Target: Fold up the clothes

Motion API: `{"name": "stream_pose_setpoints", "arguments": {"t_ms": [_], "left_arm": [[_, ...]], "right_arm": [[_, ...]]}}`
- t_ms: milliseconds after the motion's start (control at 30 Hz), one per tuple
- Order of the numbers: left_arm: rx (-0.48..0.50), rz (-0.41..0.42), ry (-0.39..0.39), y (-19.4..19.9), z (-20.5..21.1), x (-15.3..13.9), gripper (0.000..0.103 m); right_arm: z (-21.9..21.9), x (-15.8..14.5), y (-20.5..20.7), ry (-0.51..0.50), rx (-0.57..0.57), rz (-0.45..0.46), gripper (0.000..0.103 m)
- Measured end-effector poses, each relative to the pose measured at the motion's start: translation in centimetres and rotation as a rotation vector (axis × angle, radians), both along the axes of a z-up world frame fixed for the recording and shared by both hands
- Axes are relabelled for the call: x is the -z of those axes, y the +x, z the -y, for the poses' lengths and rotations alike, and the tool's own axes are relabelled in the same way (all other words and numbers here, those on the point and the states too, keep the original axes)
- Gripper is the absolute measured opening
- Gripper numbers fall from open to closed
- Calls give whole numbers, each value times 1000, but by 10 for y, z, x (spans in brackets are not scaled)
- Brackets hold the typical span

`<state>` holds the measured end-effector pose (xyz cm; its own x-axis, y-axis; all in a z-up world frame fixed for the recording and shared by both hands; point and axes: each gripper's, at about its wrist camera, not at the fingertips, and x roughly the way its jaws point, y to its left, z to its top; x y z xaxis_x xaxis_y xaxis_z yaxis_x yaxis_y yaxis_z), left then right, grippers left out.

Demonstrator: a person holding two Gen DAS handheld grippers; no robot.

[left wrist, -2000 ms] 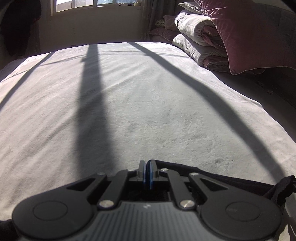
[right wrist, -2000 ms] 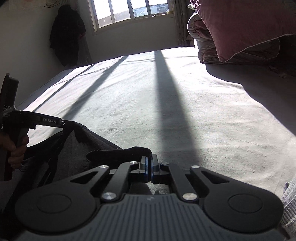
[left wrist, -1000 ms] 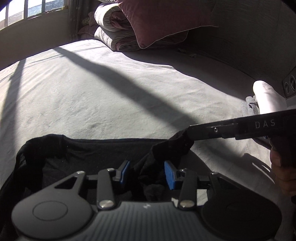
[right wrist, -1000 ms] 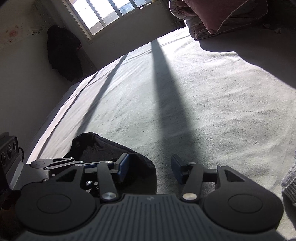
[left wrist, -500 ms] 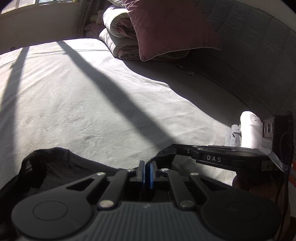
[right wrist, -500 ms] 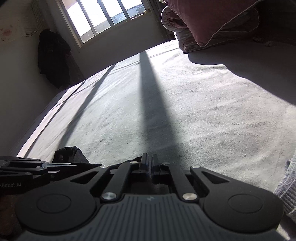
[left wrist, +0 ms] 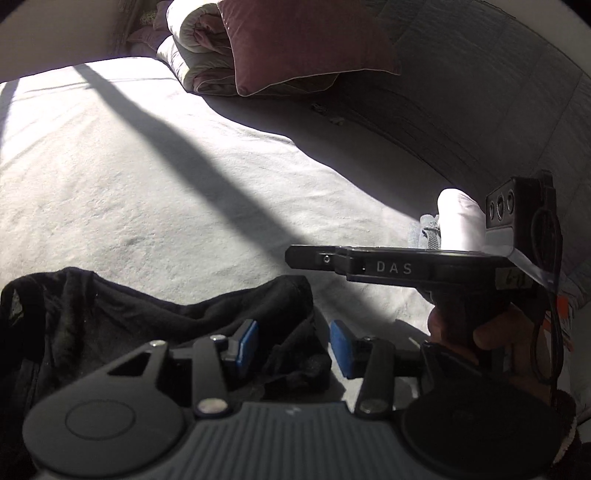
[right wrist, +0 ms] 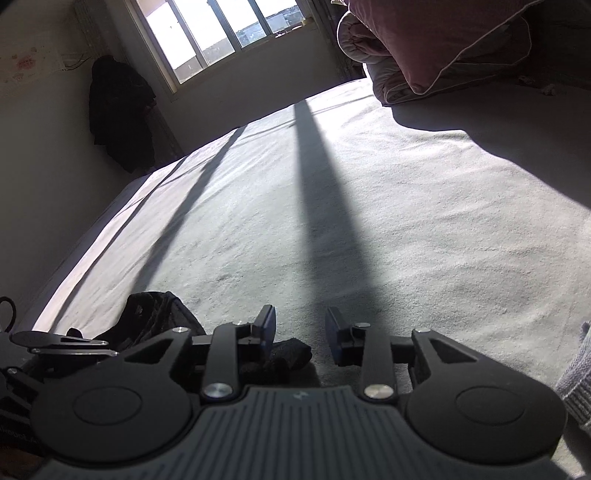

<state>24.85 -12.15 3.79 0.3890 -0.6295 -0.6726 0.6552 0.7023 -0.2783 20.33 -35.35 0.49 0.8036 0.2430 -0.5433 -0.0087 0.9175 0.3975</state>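
A black garment [left wrist: 110, 314] lies crumpled on the white bed sheet [left wrist: 147, 184] at the near edge. My left gripper [left wrist: 291, 349] is open, its blue pads [left wrist: 247, 345] standing either side of a bunched fold of the cloth without pressing it. The right gripper [left wrist: 295, 256] shows side-on just beyond, held by a hand [left wrist: 461, 332] and hovering above the garment's right end. In the right wrist view, the right gripper [right wrist: 301, 328] is open over the sheet. A bit of the black garment [right wrist: 288, 358] lies beneath its left finger. The left gripper [right wrist: 62, 343] is at far left.
Folded quilts [left wrist: 195, 48] and a maroon pillow [left wrist: 303, 40] are stacked at the bed's far end by a grey headboard [left wrist: 480, 92]. A white roll [left wrist: 458, 218] lies at the right. A dark coat [right wrist: 118, 110] hangs by the window [right wrist: 221, 33]. Grey knit cloth [right wrist: 576, 369] lies at the right edge.
Both grippers were shut half a second ago and now stand open. The black garment has been let go and rests on the sheet. The right gripper has lifted slightly off it.
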Motion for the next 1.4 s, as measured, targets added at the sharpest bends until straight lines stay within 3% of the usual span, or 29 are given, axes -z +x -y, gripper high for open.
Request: {"name": "stream_pose_setpoints", "arguments": {"t_ms": [33,233,433,533,667,800,1067,1133,1233,1267,1333,1400], "left_arm": [[-22,20,-3,2,-8,-4,51],[-317,156,103,38,-53,-6,55],[-470,99,120,65,-81,8,55],[-563,63,68,63,-95,4,46],[-556,-28,-64,61,-107,0,43],[-539,-109,-87,66,-100,11,43],[-616,-185,-140,88,-98,32,39],[-620,-197,-143,90,-95,33,35],[-634,-207,-145,94,-92,36,19],[-634,-203,-139,96,-90,37,7],[-638,-151,-133,95,-87,37,2],[-642,-66,-163,89,-88,33,1]], "right_arm": [[-2,0,0,-9,-5,1,51],[-7,3,2,-47,-29,-15,51],[-13,6,4,-82,-50,-34,51],[-15,8,6,-99,-61,-43,51],[-19,11,7,-122,-75,-56,51],[-19,11,7,-119,-73,-55,51],[-18,11,8,-109,-81,-56,48],[-19,11,8,-103,-89,-57,42],[-21,11,8,-104,-103,-58,31],[-23,12,8,-112,-107,-57,27],[-24,11,9,-129,-91,-52,5],[-20,9,7,-135,-37,-37,5]]}}
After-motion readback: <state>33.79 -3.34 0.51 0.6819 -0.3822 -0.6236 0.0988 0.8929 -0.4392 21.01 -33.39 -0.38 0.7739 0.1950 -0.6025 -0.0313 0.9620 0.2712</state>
